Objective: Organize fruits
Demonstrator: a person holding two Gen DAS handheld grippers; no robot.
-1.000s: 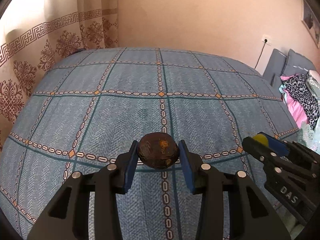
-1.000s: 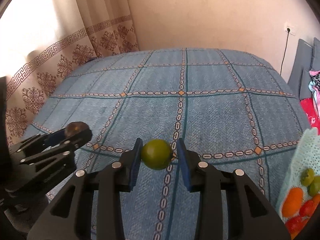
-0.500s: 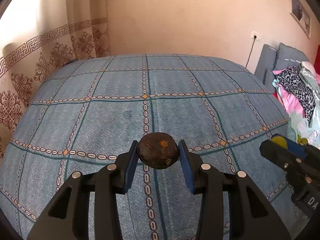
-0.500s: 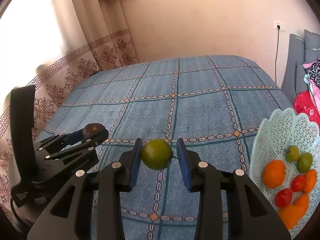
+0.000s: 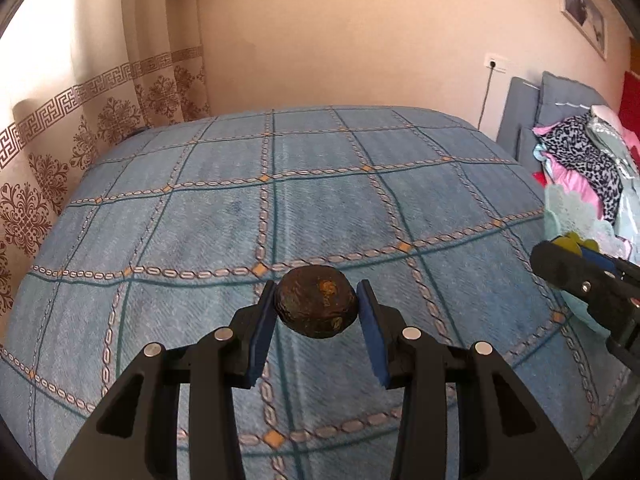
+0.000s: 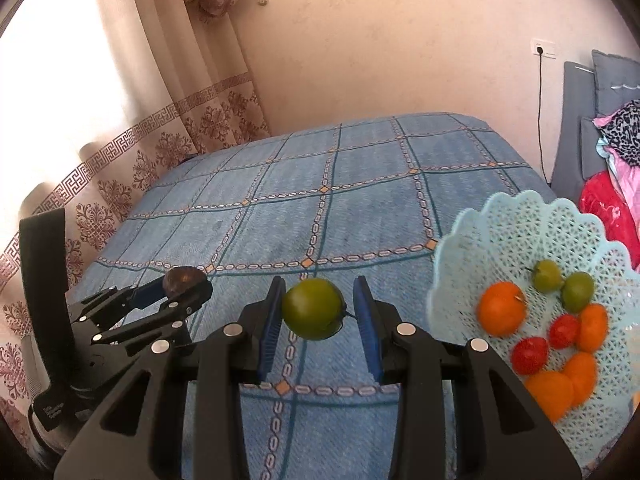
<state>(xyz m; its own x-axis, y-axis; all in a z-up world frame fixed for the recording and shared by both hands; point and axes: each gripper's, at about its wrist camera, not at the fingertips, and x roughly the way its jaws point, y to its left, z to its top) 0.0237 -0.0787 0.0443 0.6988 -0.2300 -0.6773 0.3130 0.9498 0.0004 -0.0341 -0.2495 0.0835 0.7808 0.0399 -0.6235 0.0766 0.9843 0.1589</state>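
hidden/cut off: pale blue lattice plastic basket [image 6: 472, 240] runs off the right edge of the right wrist view; in the left wrist view only a blurred sliver of it [image 5: 568, 208] shows behind the right gripper.
hard to read: small print on the left gripper body, illegible.
dark fruit: rough dark-brown round fruit [image 5: 316, 307] sits between the blue pads, at the tips, clear of the blue checked bedspread [image 5: 320, 184].
left gripper: left gripper [image 5: 316, 312] narrow, clamped on the dark fruit, both pads touching.
green fruit: smooth round green fruit [image 6: 313, 309] at the pad tips, stem toward the right pad.
right gripper: right gripper [image 6: 316, 312] narrow, clamped on the green fruit.
basket vs right gripper: just right of it, holding orange, red and green fruits.
left gripper vs right: off to its left [image 6: 188, 286], apart.
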